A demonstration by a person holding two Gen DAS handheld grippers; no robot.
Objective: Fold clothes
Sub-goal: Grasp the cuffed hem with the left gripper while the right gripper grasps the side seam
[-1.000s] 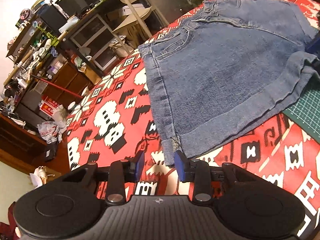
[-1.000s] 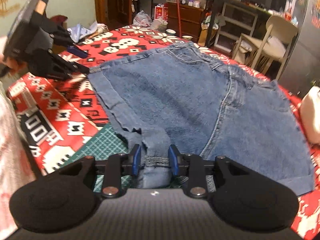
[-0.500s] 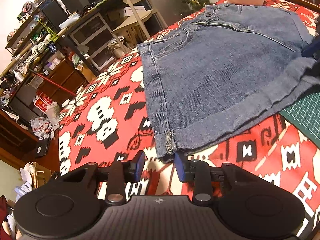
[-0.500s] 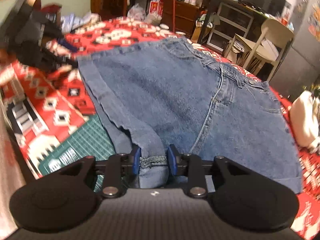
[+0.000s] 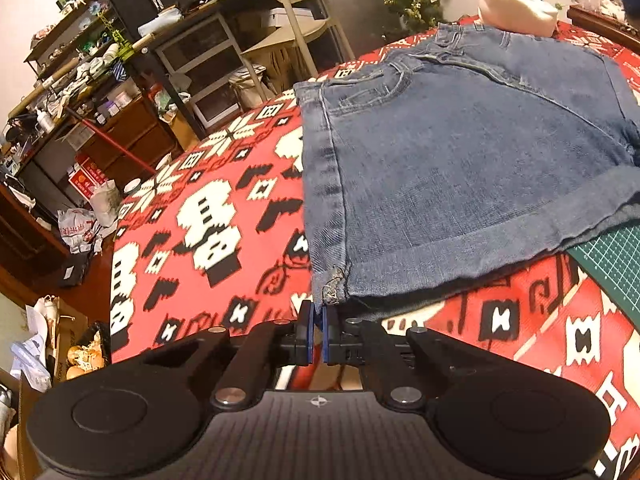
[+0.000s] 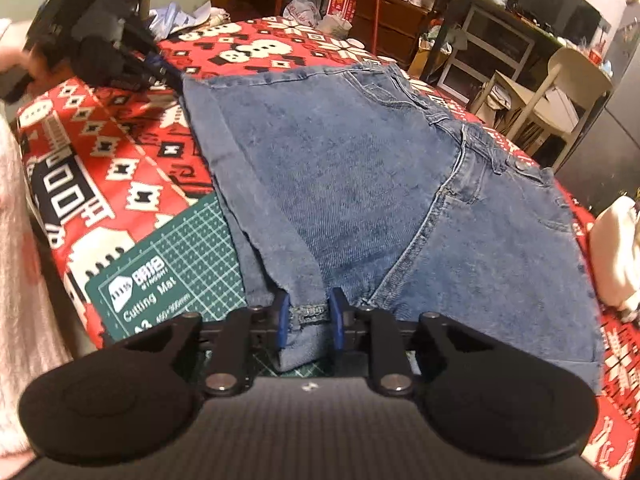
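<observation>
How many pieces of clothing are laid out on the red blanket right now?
1: the denim shorts, spread flat across the red blanket, one hem corner at each tool. The left tool pinches one; the right tool holds the other. More may lie outside view.

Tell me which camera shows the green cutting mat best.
The right wrist view: the green cutting mat lies in front with its grid and printed label readable, partly under the blue denim shorts. The left wrist view catches only a corner of it at the right edge.

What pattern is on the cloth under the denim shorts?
Red tablecloth with white and black blocky motifs; clearest in the left wrist view.
</observation>
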